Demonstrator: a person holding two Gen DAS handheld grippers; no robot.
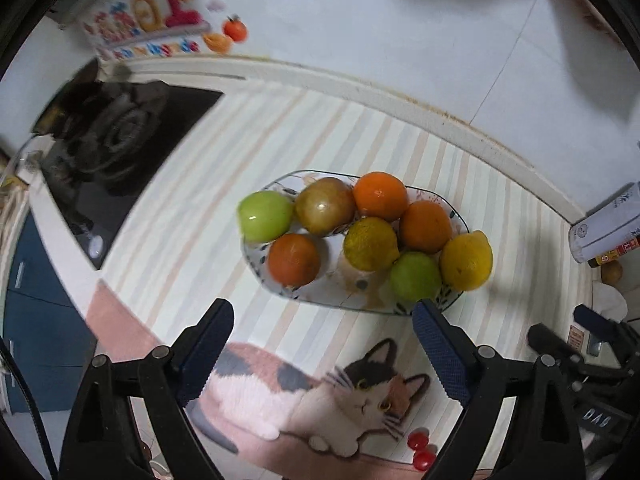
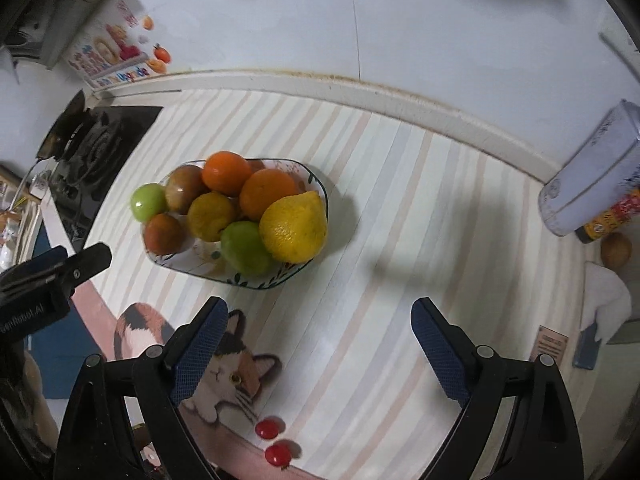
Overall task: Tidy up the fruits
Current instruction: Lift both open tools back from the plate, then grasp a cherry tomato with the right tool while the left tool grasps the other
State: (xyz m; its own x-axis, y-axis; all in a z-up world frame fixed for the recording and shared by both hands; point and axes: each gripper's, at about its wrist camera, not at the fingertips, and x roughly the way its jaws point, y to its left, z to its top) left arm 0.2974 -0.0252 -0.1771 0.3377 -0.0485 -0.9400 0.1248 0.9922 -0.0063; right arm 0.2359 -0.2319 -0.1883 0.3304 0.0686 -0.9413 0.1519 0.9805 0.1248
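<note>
Risk noted first: the plate (image 2: 316,184) is heaped, and the lemon (image 2: 294,227) sits at its rim on the side toward the right gripper (image 2: 320,344), partly leaning on the green fruit (image 2: 245,249) next to it; a nudge from either gripper, or one more fruit set on the pile, could probably roll it off onto the tabletop (image 2: 400,240). The green apple (image 1: 265,216) at the opposite end also overhangs the plate edge and looks equally easy to dislodge. Two small red fruits (image 2: 273,440) lie loose near the tabletop's front edge, beside the printed cat; a careless sweep could push them over. Both views are slightly blurred, so fine contact cannot be judged. State: left gripper (image 1: 324,336) spread wide, nothing between its fingers; right gripper likewise spread and empty. Position: the plate of fruit lies ahead of and below both grippers, clear of the fingertips. From the left wrist view it is nearly centred beyond the gripper; from the right wrist view it is offset to the left.
</note>
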